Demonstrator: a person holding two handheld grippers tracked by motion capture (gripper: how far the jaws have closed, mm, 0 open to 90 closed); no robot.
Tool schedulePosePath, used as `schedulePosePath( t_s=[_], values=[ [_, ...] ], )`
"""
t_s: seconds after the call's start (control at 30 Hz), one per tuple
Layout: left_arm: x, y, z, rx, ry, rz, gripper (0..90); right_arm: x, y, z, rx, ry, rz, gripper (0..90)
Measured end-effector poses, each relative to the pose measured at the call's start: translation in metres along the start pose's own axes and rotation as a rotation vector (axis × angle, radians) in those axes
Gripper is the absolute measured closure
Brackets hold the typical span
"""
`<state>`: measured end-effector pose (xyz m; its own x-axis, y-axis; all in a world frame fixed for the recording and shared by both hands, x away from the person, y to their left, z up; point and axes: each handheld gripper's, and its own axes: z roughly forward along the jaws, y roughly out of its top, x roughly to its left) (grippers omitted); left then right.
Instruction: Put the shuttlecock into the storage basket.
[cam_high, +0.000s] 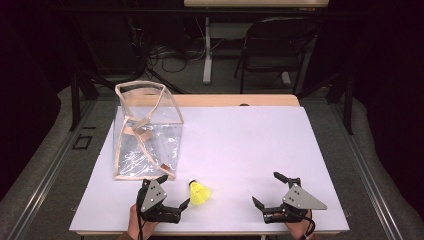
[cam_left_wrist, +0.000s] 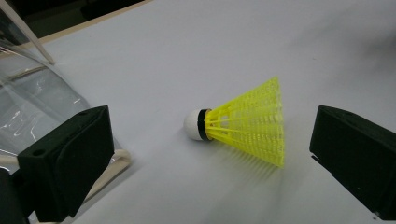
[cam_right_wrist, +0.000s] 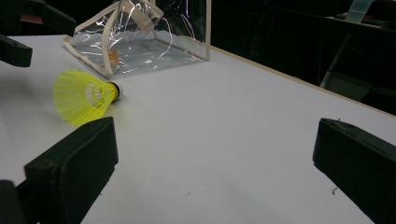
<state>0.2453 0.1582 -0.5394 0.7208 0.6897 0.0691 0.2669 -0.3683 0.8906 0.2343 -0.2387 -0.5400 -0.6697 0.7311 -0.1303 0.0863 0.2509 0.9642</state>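
Shuttlecock (cam_high: 199, 193): yellow, lay on its side on the white table (cam_high: 240, 150), white cork tip toward the clear bag (cam_high: 146, 131), just in front of the bag's near edge.
Left gripper (cam_high: 173, 191): jaws stood wide apart, empty; in the left gripper view the shuttlecock (cam_left_wrist: 247, 122) lay ahead in the gap between them, touching neither.
Right gripper (cam_high: 267, 188): jaws wide apart, holding nothing, well apart from the shuttlecock (cam_right_wrist: 84, 95), which lay off to its left.
Clear bag: stood open near the table's left edge.

Shuttlecock (cam_left_wrist: 247, 123): yellow plastic mesh skirt, smooth white tip. Bag (cam_high: 148, 131): clear glossy plastic, beige cloth trim. Table (cam_high: 250, 145): matt white top, wood edge.
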Motion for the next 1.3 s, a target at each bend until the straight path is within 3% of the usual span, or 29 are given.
schedulePosePath(
  t_s=[0.13,0.43,0.8,1.3],
  values=[
    [-0.001,0.000,0.002,0.007,0.004,-0.011,0.0,-0.002,-0.001,0.002,0.001,0.003,0.006,0.0],
    [-0.011,0.003,0.005,0.017,-0.018,0.006,0.0,0.001,0.001,0.001,0.001,0.003,-0.004,0.0],
    [-0.018,0.010,0.023,0.055,-0.025,0.023,1.6,-0.002,-0.001,0.002,0.006,0.006,0.010,0.0],
    [-0.025,0.015,0.041,0.112,-0.005,0.049,30.1,-0.001,-0.001,0.002,0.011,0.005,0.004,0.0]
  ],
)
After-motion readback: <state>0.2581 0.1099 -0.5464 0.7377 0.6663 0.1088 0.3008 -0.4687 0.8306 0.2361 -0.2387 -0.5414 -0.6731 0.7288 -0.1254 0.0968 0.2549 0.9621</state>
